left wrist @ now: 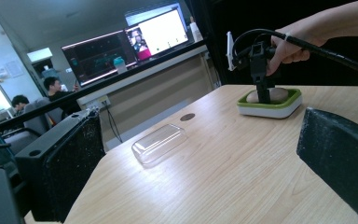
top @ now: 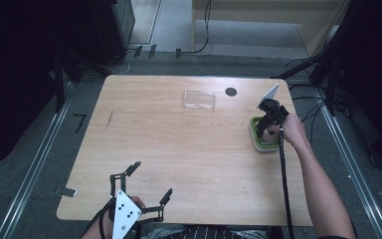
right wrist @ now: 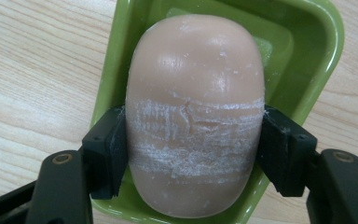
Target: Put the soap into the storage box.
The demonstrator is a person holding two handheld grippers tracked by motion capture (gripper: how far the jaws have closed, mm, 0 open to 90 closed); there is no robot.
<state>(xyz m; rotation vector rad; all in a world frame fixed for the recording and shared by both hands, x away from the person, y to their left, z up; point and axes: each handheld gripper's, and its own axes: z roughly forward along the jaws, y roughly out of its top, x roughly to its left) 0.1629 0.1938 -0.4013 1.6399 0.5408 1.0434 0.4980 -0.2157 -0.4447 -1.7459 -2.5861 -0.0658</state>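
Soap bar [right wrist: 195, 116], pale pink and scuffed white across its middle, lies in the green soap dish [right wrist: 324, 51] at the right edge of your tabletop [top: 189, 149]. Your right gripper [right wrist: 193, 151] has its jaws pressed against both flanks of the bar. Your left gripper [top: 146, 186] hovers at the near edge, jaws spread wide and holding nothing. A clear lid [top: 199, 100] rests at the far side.
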